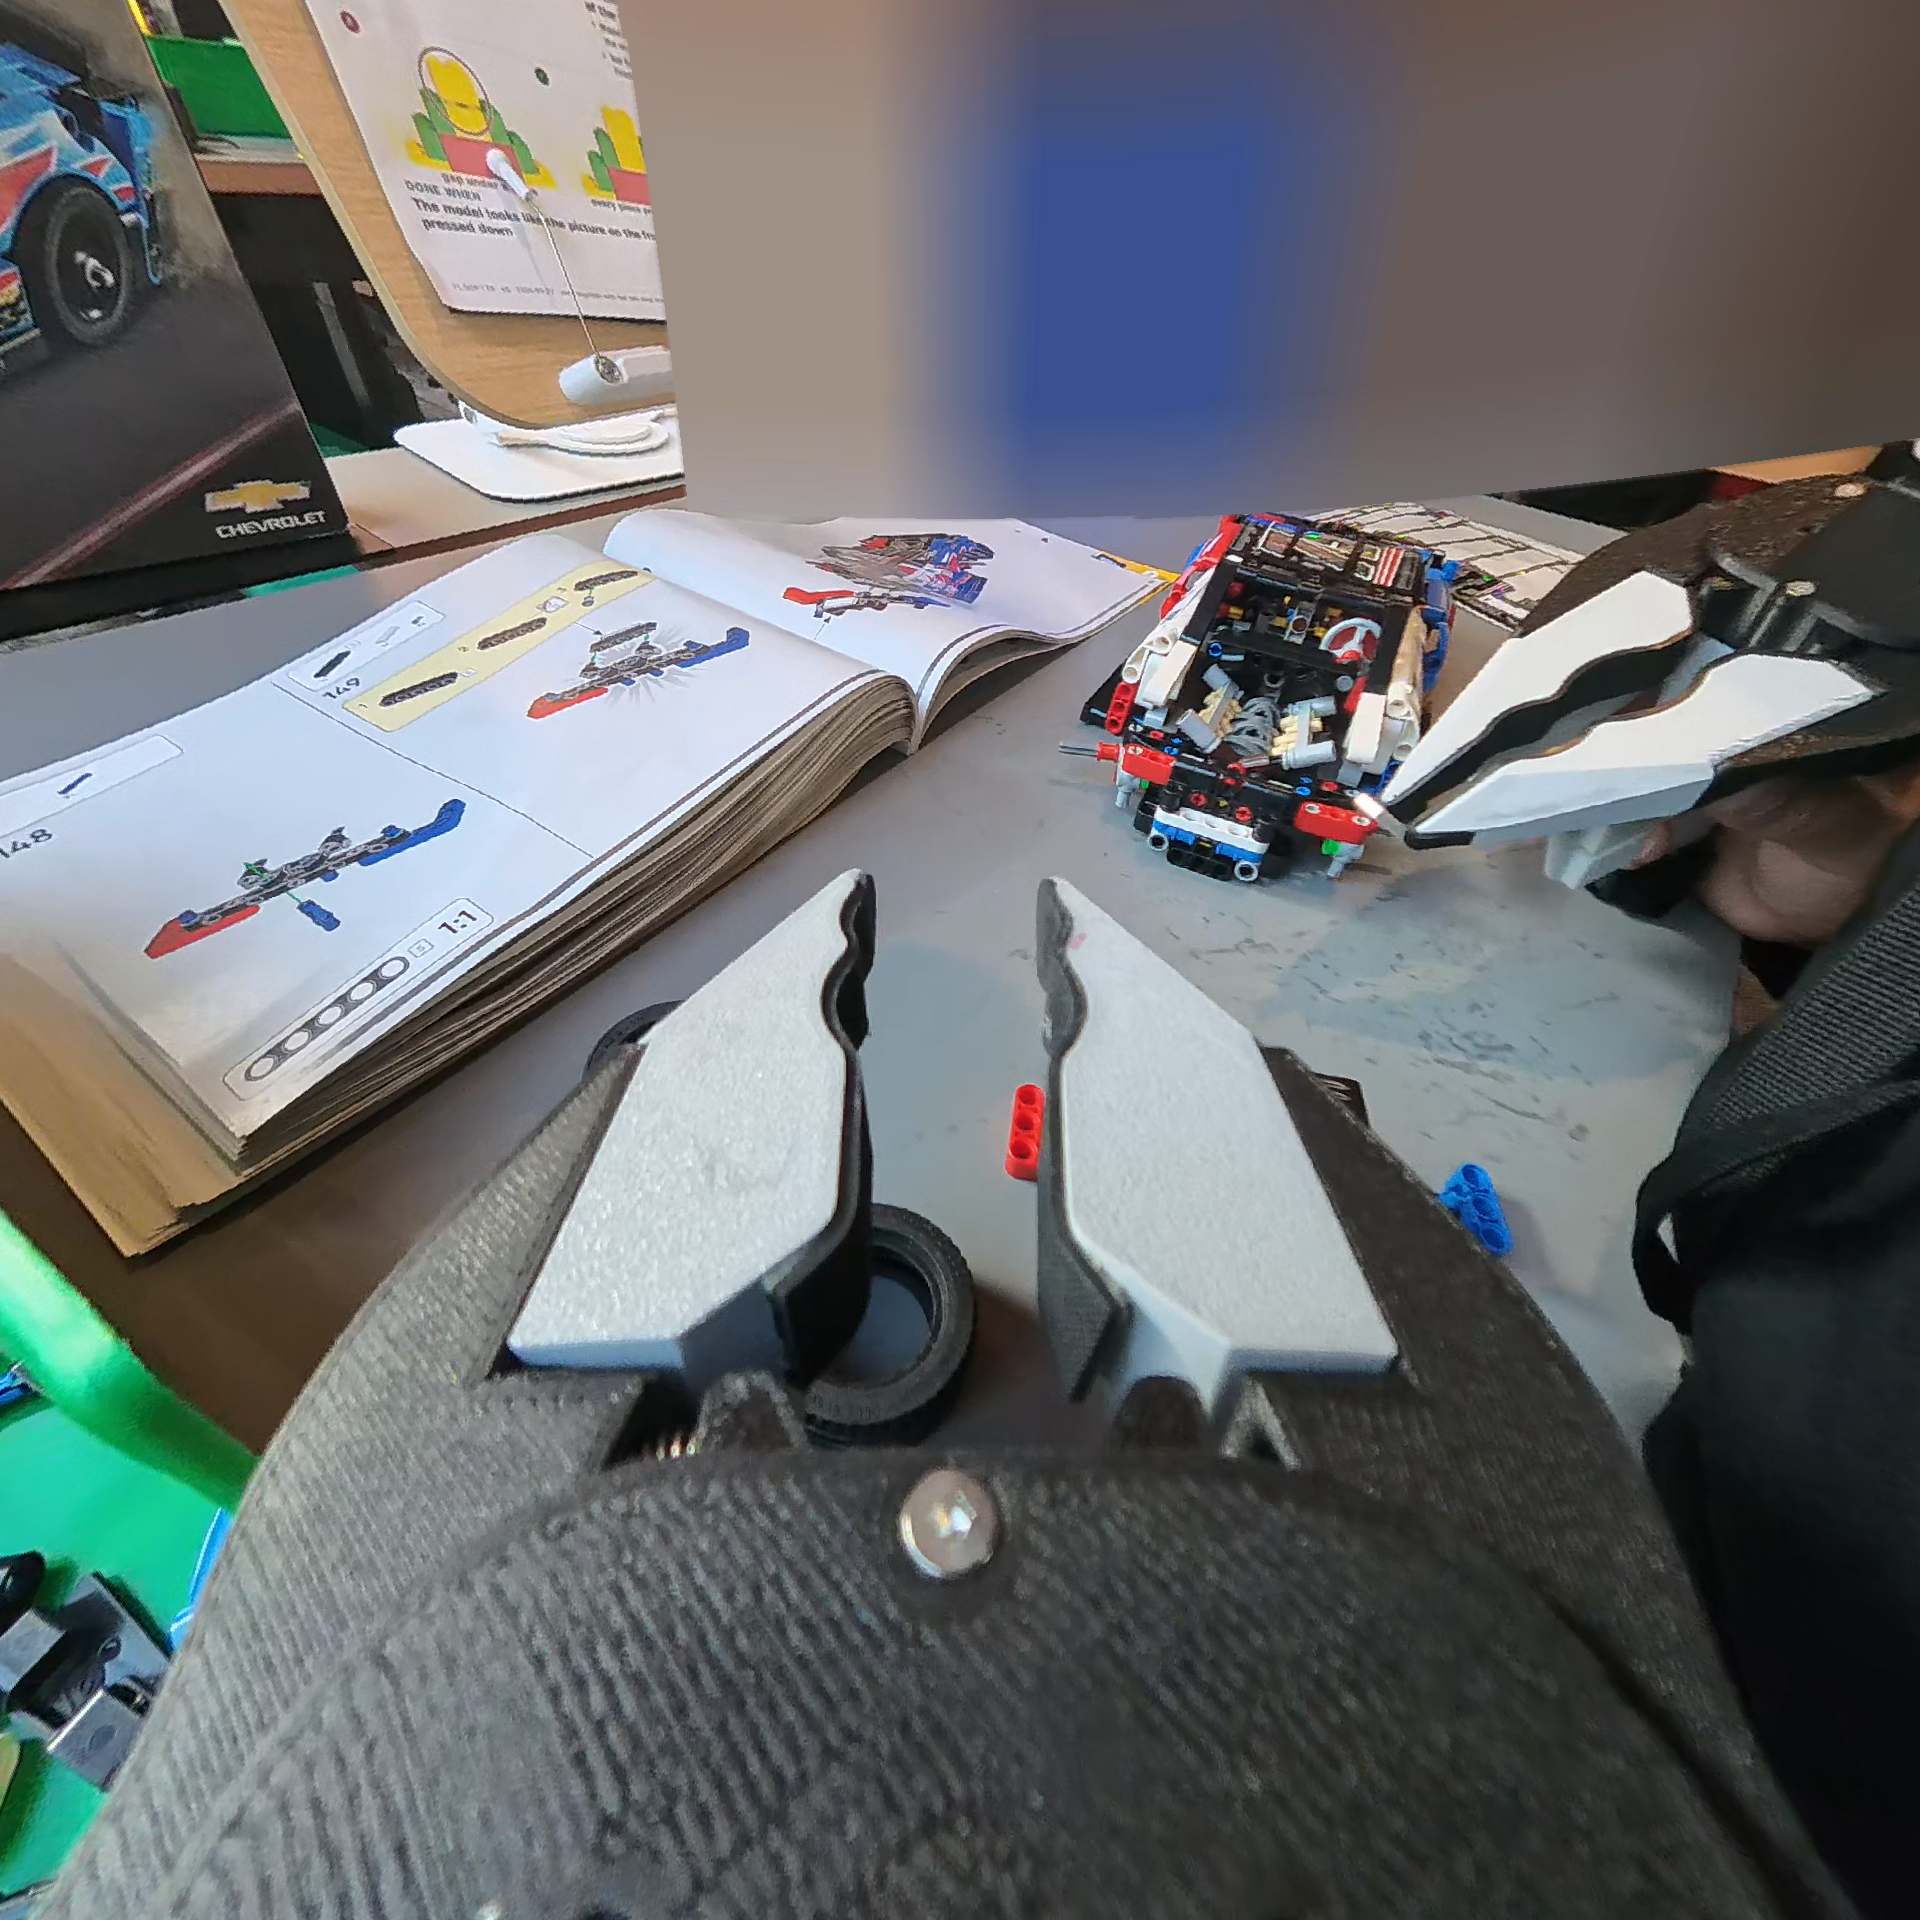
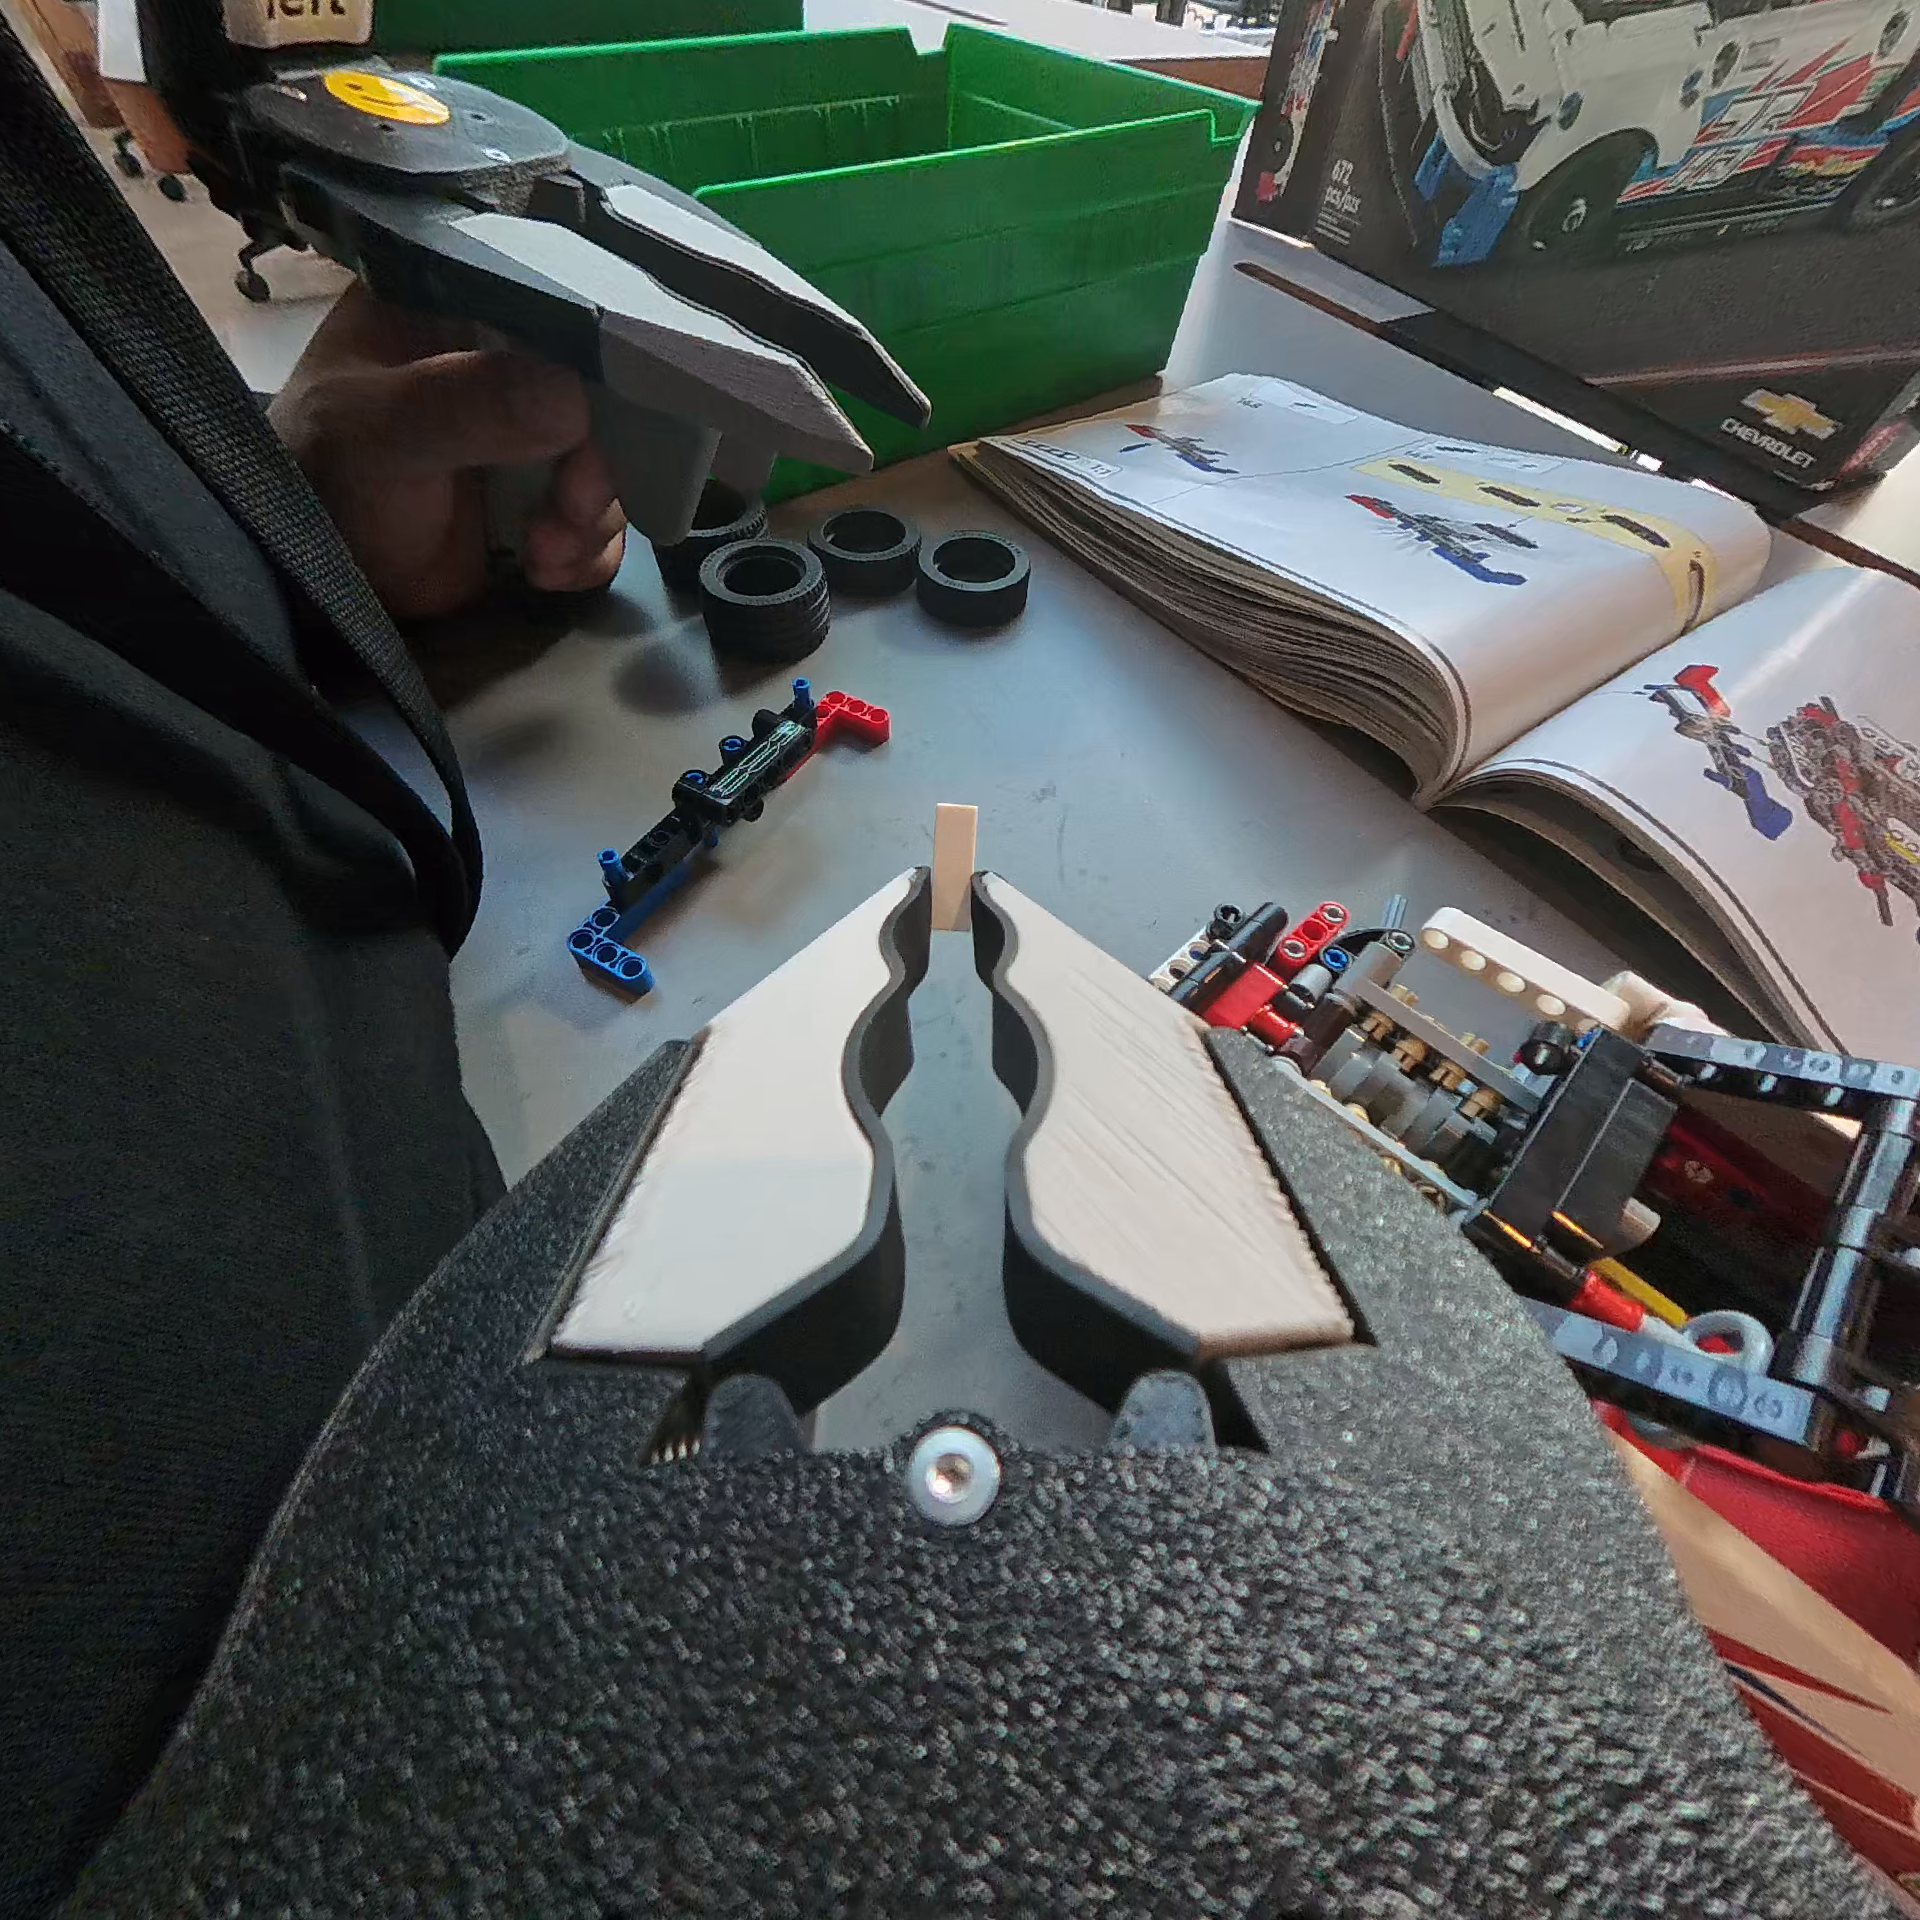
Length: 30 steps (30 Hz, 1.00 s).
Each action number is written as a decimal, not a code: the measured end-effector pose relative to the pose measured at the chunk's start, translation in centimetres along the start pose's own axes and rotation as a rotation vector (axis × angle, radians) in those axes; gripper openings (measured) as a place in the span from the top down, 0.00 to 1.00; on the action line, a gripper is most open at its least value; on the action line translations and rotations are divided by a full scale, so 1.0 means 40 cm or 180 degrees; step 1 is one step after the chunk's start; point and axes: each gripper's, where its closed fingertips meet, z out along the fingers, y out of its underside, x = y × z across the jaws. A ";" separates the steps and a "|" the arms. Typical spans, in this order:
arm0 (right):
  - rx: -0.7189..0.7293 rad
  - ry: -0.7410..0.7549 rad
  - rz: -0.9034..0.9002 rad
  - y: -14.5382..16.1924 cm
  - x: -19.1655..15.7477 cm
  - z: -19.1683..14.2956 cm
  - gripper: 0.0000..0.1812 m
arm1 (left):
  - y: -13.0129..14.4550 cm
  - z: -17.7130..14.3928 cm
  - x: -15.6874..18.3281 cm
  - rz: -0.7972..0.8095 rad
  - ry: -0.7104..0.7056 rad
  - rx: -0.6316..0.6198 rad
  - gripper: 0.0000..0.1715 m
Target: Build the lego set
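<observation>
My left gripper (image 1: 951, 899) is open and empty above the grey table, over a black tyre (image 1: 899, 1320) and a short red beam (image 1: 1025, 1132). It also shows in the right wrist view (image 2: 896, 436), above several black tyres (image 2: 764, 592). My right gripper (image 2: 951, 883) is shut on a small pale flat tile (image 2: 954, 847) that sticks out past the tips. In the left wrist view the right gripper (image 1: 1397, 821) holds the tile at the front corner of the part-built car (image 1: 1278, 686). A black, blue and red sub-assembly (image 2: 717, 800) lies loose on the table.
An open instruction book (image 1: 499, 790) lies left of the car. The set's box (image 2: 1610, 208) stands behind it. A green bin (image 2: 935, 187) sits beyond the tyres. A blue piece (image 1: 1475, 1205) lies at the right. A person's dark sleeve (image 2: 156, 935) fills the left. Left tips to right tips: about 12 cm.
</observation>
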 end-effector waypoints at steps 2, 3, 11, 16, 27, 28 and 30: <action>0.0006 -0.0001 0.0011 -0.001 0.001 -0.001 0.96 | 0.000 0.000 0.000 -0.0012 0.0005 -0.0002 0.83; 0.0009 0.0000 0.0013 -0.001 0.001 -0.001 0.96 | 0.000 0.000 0.000 -0.0011 0.0005 -0.0005 0.83; 0.0004 0.0000 0.0033 -0.001 0.003 0.000 0.96 | 0.001 0.001 -0.001 -0.0034 0.0013 -0.0012 0.83; 0.0000 0.0000 0.0031 0.000 0.003 0.000 0.96 | 0.002 0.001 -0.001 -0.0036 0.0014 -0.0021 0.83; -0.0005 -0.0011 0.0039 0.000 0.003 0.001 0.96 | 0.001 0.001 -0.002 -0.0045 0.0010 -0.0021 0.83; -0.0006 -0.0012 0.0039 0.000 0.003 0.001 0.96 | 0.001 0.001 -0.003 -0.0047 0.0009 -0.0016 0.83; -0.0007 -0.0015 0.0042 0.000 0.003 0.001 0.96 | 0.001 0.000 -0.003 -0.0056 0.0010 -0.0015 0.83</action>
